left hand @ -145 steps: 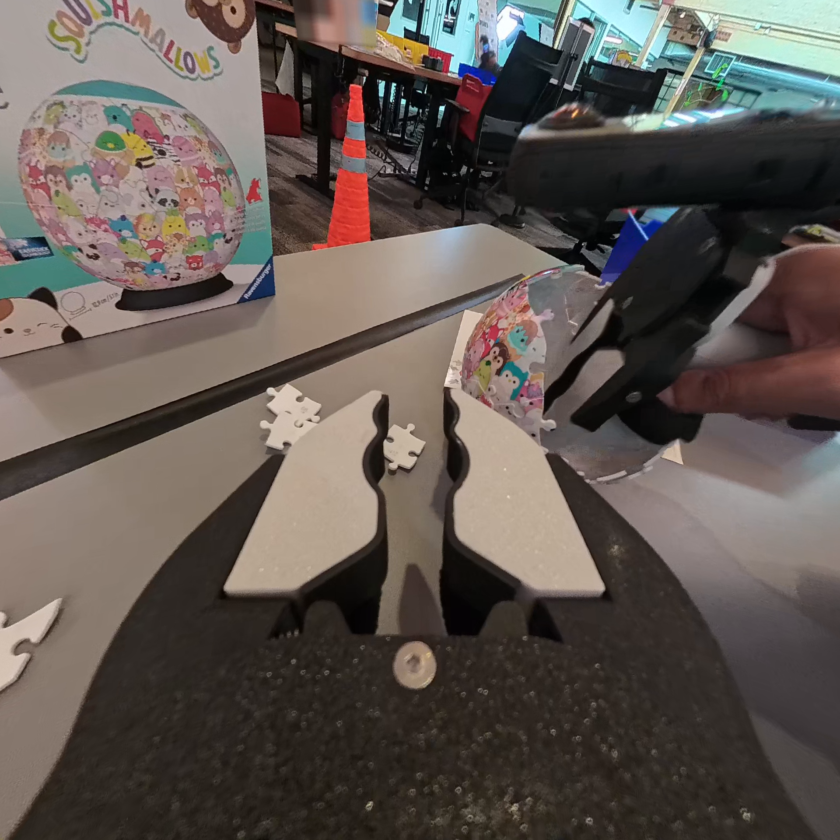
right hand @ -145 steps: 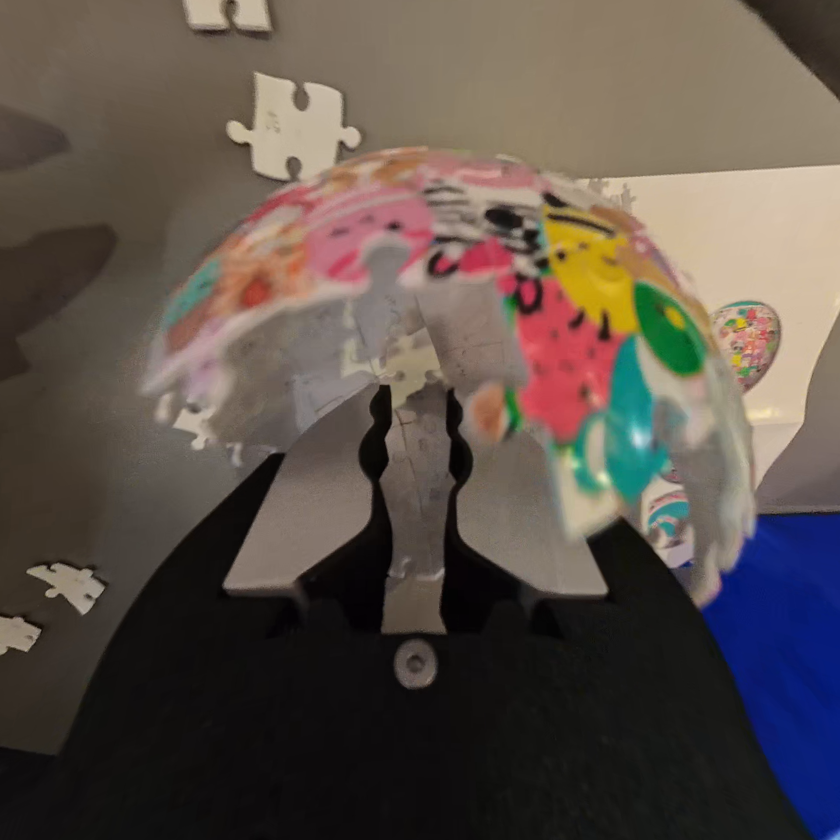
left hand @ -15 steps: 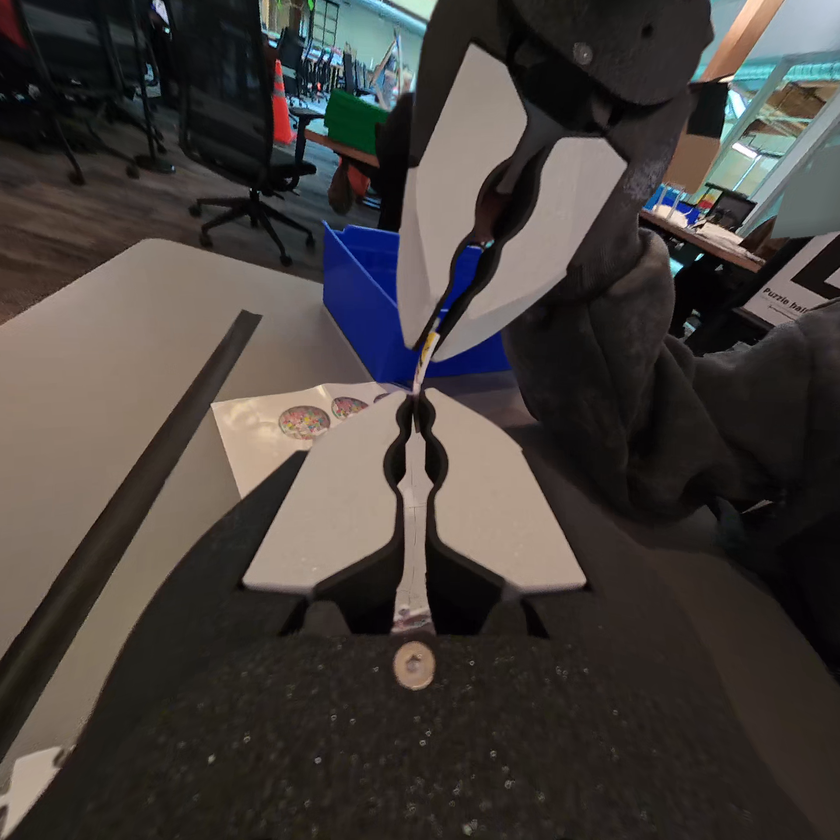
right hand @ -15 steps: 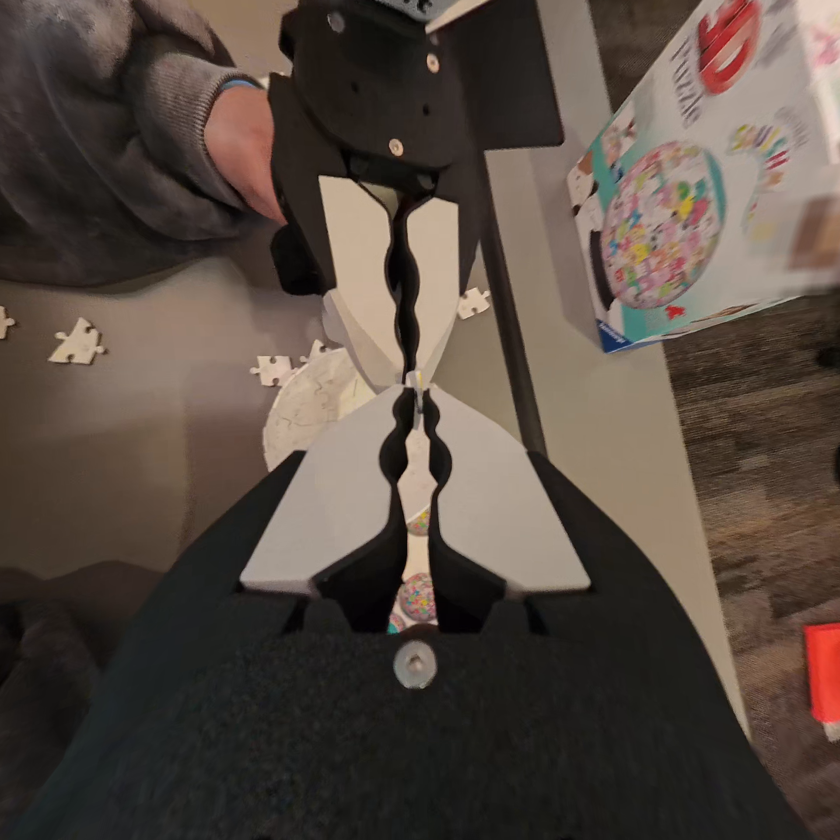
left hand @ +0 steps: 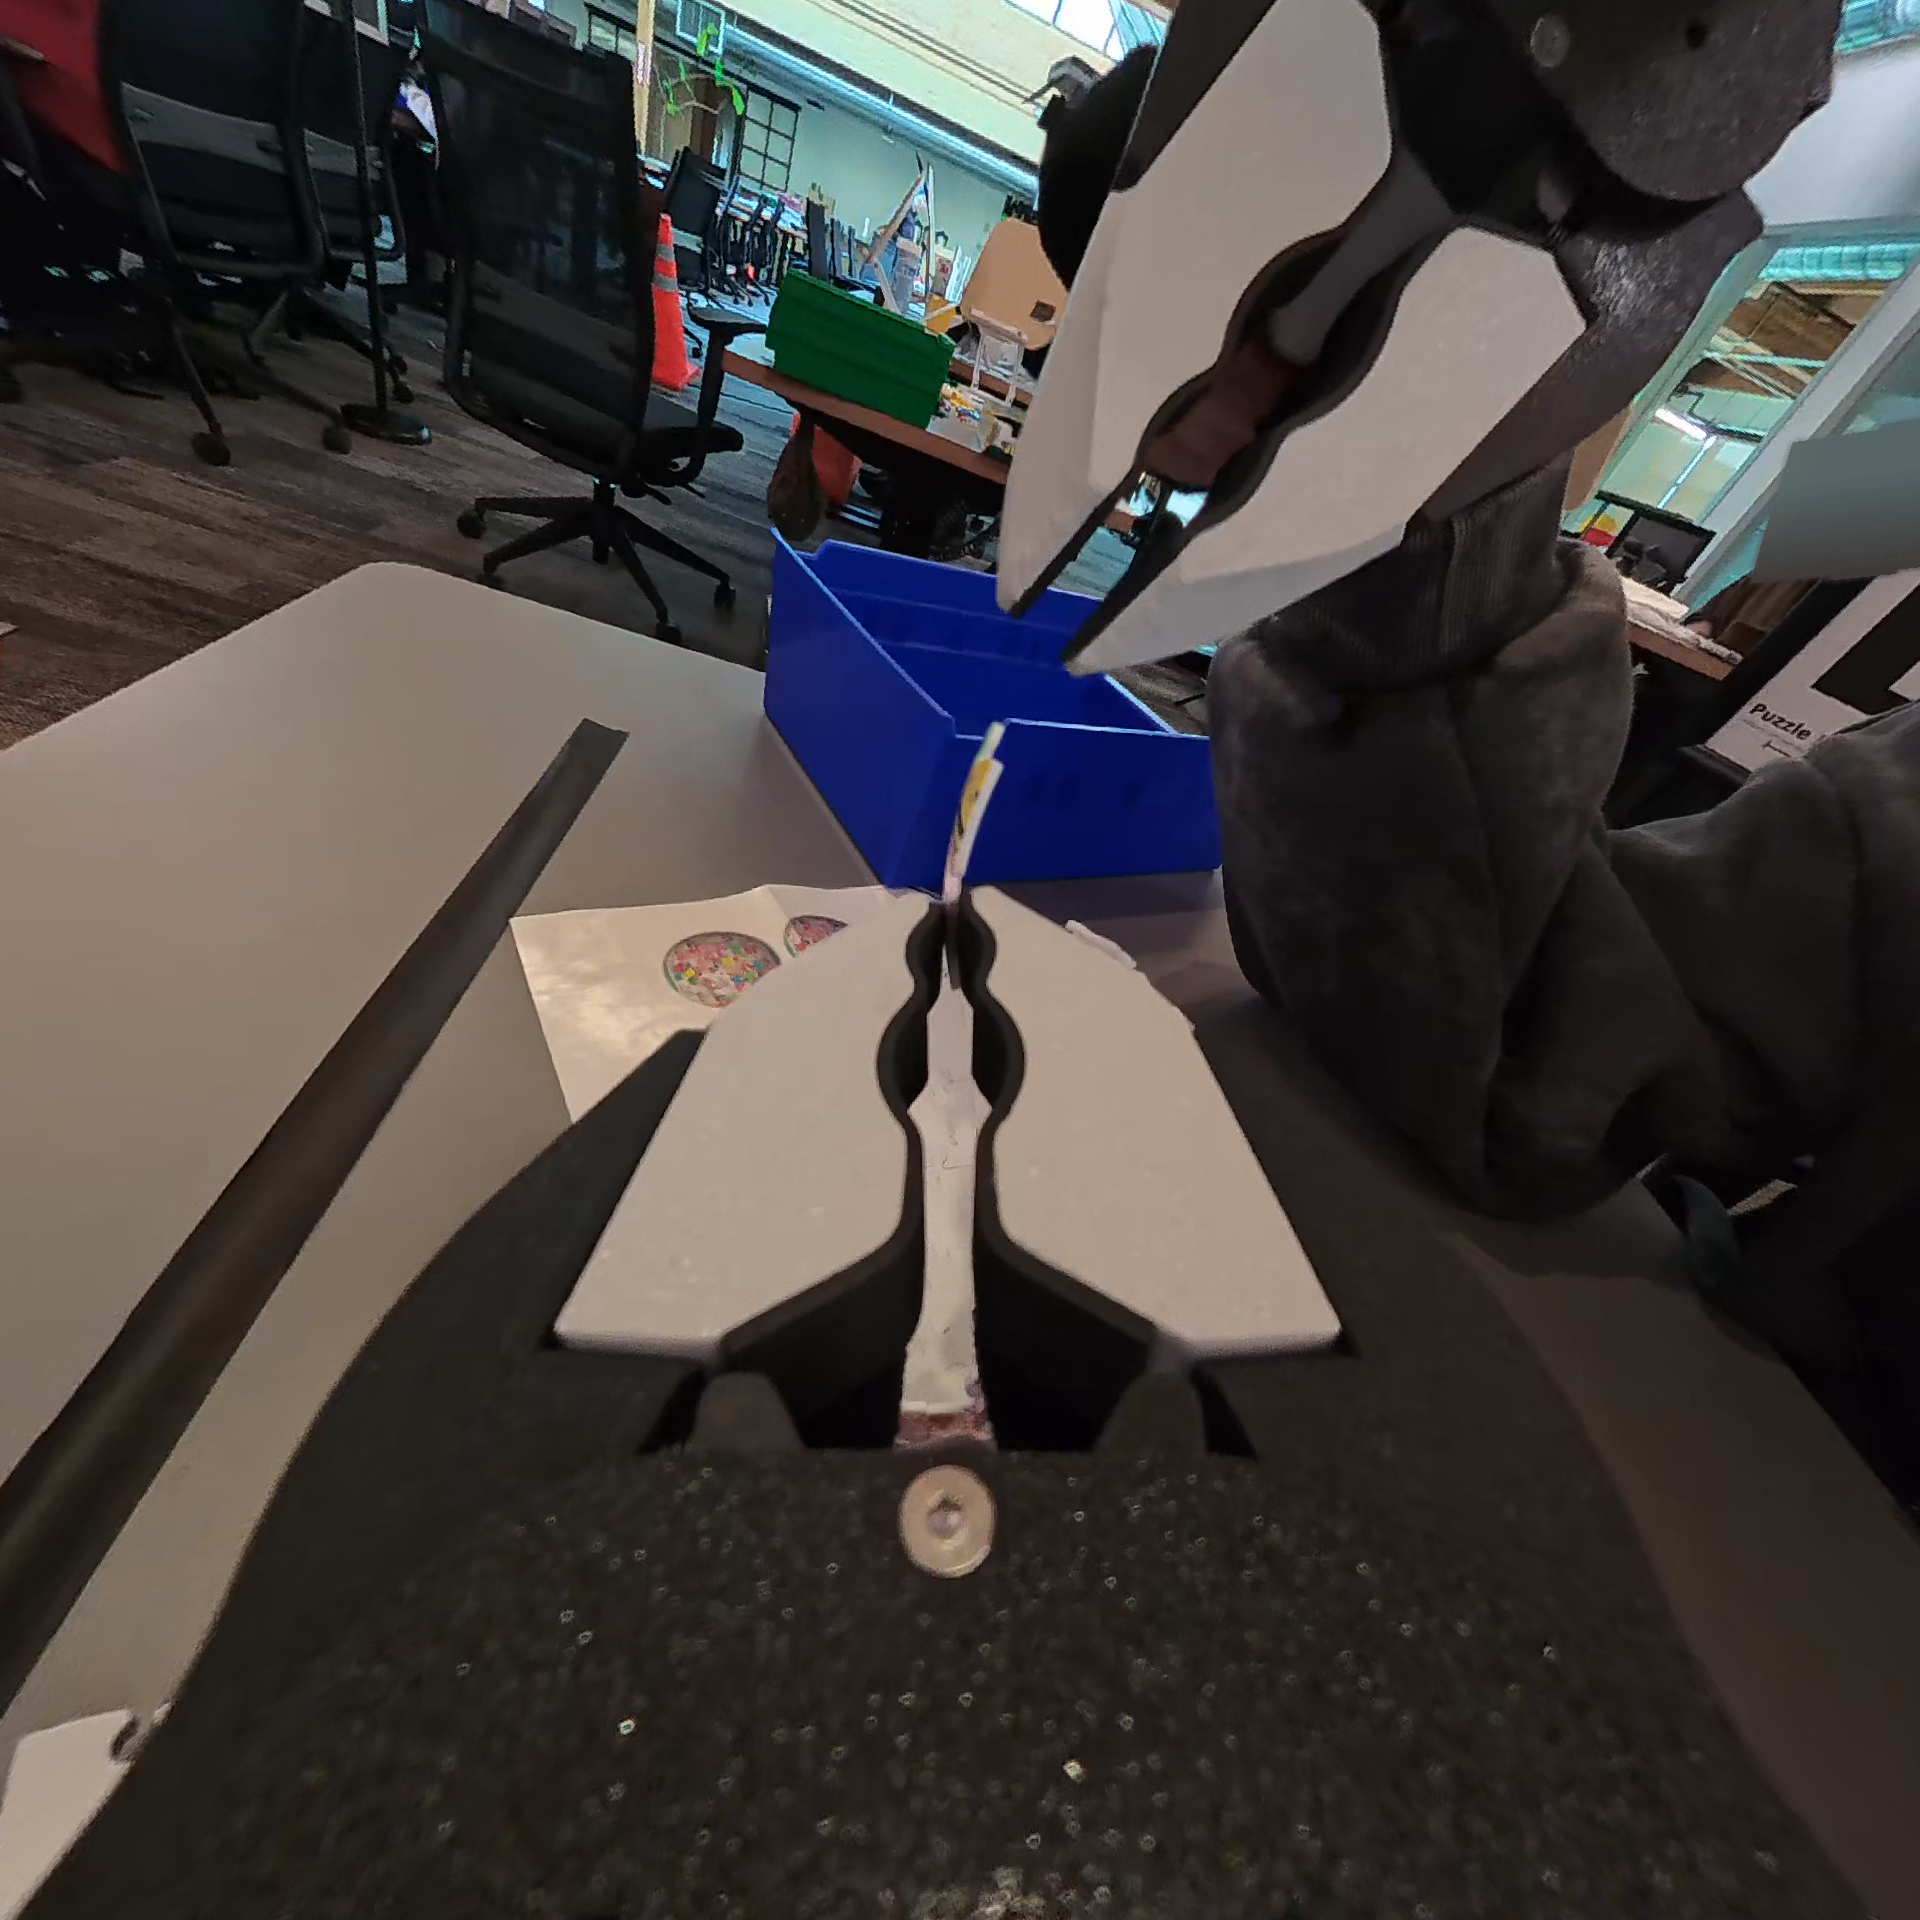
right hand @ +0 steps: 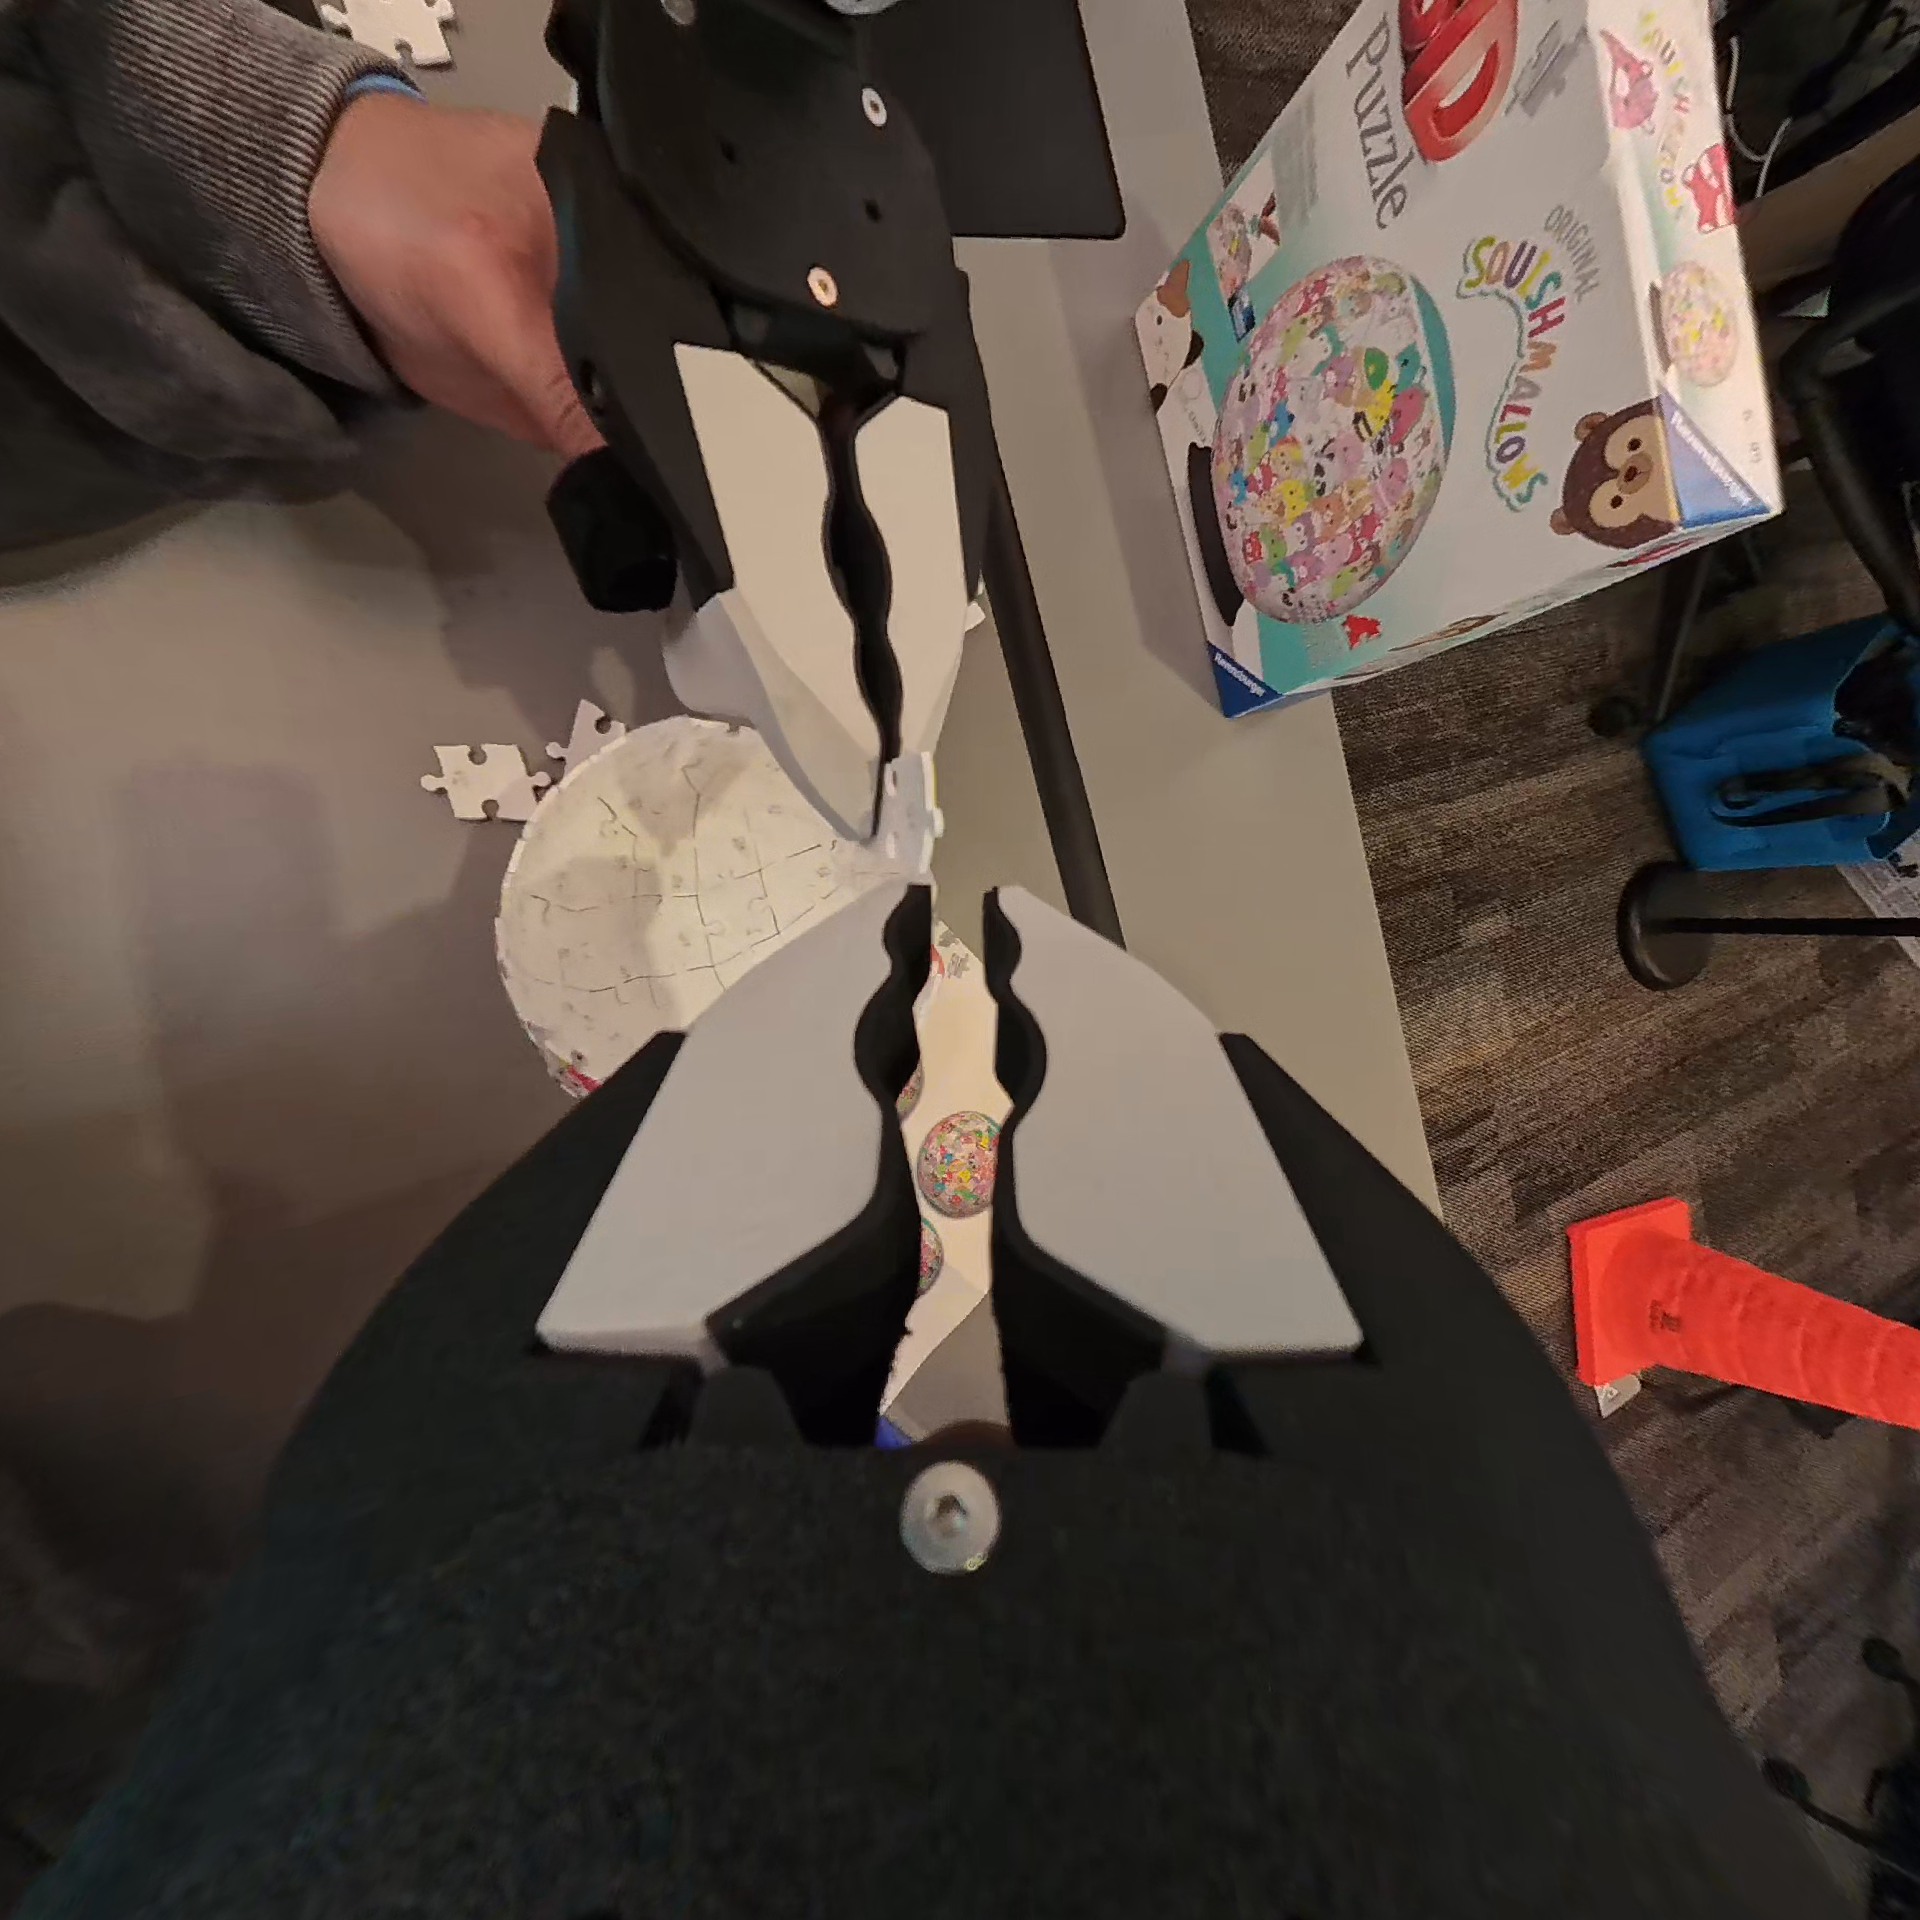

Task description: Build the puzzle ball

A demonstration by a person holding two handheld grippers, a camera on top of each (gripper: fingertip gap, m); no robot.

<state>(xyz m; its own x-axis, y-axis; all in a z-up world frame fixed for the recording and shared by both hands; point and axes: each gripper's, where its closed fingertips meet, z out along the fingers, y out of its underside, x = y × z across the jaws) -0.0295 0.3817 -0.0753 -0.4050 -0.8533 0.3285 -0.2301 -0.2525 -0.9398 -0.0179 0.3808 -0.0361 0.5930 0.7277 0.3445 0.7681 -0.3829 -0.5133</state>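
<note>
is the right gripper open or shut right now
Open. In its own wrist view the right gripper shows a clear gap between its jaws with nothing in it; the left gripper pinches the puzzle piece.

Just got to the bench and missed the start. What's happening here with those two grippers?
A person is building a puzzle ball with two handheld grippers. The left gripper is shut on a puzzle piece that sticks up past its jaws. The right gripper faces it with jaws apart, holding nothing. The half-built ball shell rests on the table, inside up, with loose pieces beside it.
</note>
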